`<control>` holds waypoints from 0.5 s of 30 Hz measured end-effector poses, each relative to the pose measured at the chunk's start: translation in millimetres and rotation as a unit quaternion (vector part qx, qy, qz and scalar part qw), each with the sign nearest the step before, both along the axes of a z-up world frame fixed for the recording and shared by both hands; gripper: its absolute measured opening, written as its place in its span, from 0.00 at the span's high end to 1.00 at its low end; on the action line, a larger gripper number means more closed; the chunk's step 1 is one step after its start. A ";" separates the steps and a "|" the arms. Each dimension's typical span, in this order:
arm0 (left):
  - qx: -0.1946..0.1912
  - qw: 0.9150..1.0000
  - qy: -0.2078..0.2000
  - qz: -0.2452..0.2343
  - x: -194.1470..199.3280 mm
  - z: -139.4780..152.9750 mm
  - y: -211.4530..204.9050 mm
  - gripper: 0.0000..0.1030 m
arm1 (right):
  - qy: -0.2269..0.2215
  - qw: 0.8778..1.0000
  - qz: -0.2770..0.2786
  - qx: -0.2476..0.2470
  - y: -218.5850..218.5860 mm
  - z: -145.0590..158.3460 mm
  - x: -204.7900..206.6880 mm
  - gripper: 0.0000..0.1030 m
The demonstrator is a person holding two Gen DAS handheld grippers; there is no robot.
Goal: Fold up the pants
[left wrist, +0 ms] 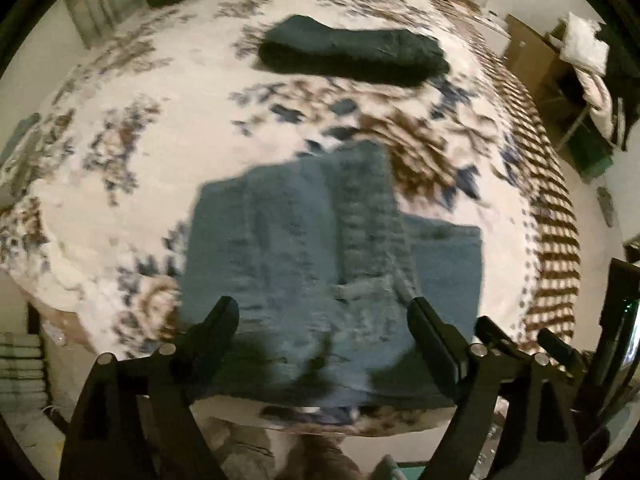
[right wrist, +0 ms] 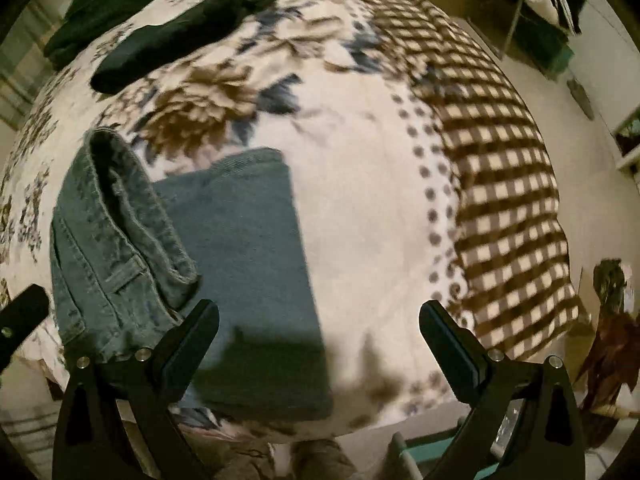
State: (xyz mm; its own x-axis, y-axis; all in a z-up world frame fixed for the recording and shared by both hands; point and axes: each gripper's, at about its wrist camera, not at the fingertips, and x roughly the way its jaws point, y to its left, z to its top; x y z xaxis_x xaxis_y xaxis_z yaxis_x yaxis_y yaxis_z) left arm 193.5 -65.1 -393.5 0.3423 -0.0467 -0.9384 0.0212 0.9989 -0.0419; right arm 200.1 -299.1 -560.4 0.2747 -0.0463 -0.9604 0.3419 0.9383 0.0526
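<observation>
A bed (left wrist: 120, 208) with a floral blanket (right wrist: 360, 200) carries folded blue jeans (left wrist: 304, 264) at its near edge and a dark folded garment (left wrist: 352, 56) farther back. The left gripper (left wrist: 324, 316) and the right gripper (right wrist: 320, 320) hover spread, holding nothing.
</observation>
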 end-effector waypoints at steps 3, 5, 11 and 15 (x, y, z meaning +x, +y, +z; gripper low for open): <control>0.015 0.999 0.003 0.033 7.5 0.2 27.4 0.17 | -0.011 1.000 0.010 0.013 11.5 4.4 7.8 0.01; 0.030 0.998 0.010 0.060 13.0 -5.6 49.2 0.17 | -0.026 0.999 0.018 0.040 21.4 7.4 15.0 0.01; 0.049 0.991 0.041 0.118 20.9 -35.5 104.3 0.17 | -0.051 0.988 0.048 0.137 55.5 1.0 51.7 0.01; 0.055 0.986 0.067 0.141 26.6 -59.1 131.8 0.17 | -0.044 0.983 0.075 0.160 75.3 -18.9 83.9 0.01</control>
State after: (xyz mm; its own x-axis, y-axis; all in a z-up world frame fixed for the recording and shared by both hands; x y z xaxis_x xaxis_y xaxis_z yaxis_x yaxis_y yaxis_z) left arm 220.1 66.6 -452.6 0.1999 0.1379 -0.9701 -0.2570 0.9628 0.0839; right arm 283.9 -223.8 -579.3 0.3384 0.3015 -0.8914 0.1814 0.9086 0.3762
